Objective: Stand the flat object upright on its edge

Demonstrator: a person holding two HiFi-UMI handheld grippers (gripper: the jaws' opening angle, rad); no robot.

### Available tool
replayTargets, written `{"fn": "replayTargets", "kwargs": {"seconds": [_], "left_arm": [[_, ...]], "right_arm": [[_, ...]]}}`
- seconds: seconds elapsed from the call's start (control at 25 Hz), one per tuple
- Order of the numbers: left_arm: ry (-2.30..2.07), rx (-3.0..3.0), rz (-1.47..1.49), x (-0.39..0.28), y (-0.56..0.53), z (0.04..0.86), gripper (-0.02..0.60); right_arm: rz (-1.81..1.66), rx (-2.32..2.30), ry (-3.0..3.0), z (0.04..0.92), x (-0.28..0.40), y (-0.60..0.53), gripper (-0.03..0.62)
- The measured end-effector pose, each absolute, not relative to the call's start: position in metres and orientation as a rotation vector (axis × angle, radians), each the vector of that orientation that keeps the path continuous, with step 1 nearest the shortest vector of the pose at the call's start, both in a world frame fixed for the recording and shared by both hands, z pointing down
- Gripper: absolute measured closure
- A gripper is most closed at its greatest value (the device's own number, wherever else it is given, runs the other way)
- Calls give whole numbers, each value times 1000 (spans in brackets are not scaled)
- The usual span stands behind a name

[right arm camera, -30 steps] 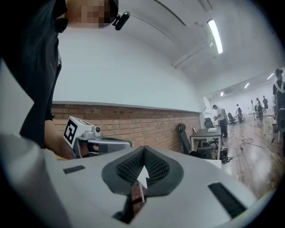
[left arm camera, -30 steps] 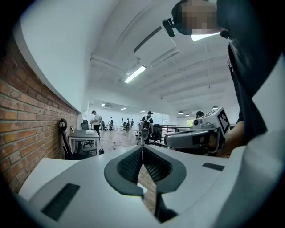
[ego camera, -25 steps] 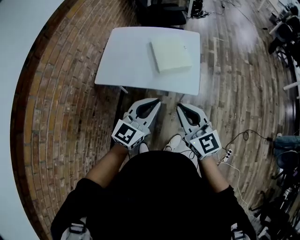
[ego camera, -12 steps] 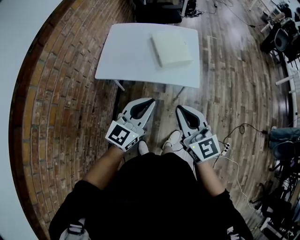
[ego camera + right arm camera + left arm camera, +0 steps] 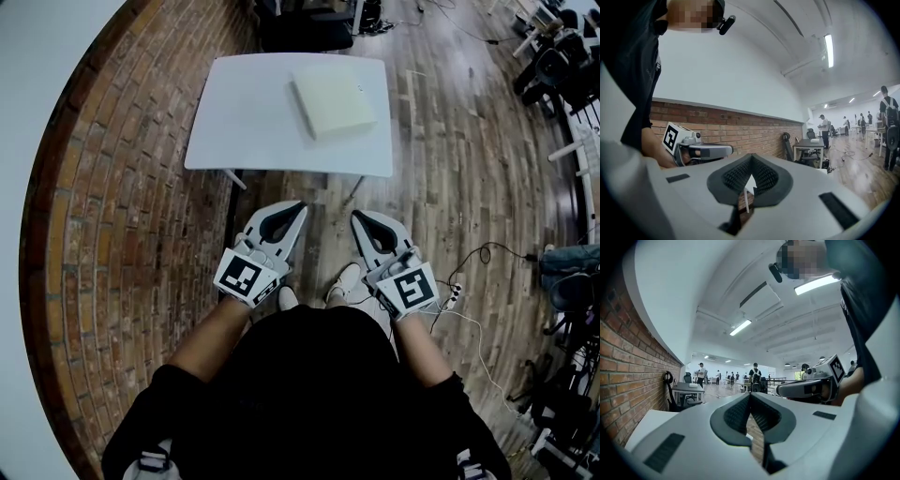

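A pale, flat square box (image 5: 332, 103) lies on its broad face on the white table (image 5: 244, 122), toward the table's right half. Both grippers are held close to my body, well short of the table's near edge. My left gripper (image 5: 300, 207) is shut with nothing between its jaws. My right gripper (image 5: 357, 217) is shut and empty too. In the left gripper view my left gripper (image 5: 750, 394) has its tips meeting, and the right gripper's body (image 5: 811, 384) shows beside it. In the right gripper view my right gripper (image 5: 752, 157) is closed, with the left gripper's body (image 5: 696, 150) at its left.
A brick-paved strip (image 5: 122, 244) borders the wooden floor (image 5: 450, 187). A cable and power strip (image 5: 455, 302) lie on the floor at my right. Office chairs (image 5: 562, 56) stand far right. A dark chair (image 5: 305, 28) sits behind the table. People stand in the distance (image 5: 754, 376).
The view has shifted slightly; the table and box sit a little further left and up. Both grippers stay shut near my body.
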State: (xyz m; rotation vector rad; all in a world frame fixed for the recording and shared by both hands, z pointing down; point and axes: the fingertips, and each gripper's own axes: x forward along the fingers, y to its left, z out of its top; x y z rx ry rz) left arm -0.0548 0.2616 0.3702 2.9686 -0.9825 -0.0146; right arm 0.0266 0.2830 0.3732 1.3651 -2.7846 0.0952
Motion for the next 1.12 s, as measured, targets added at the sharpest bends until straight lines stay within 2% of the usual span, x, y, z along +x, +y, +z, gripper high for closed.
{"fn": "replayTargets", "kwargs": {"seconds": [1.12], "left_arm": [[-1115, 2895, 64, 46, 193, 381, 561]], "right_arm": [[210, 1227, -2787, 395, 130, 200, 586]]}}
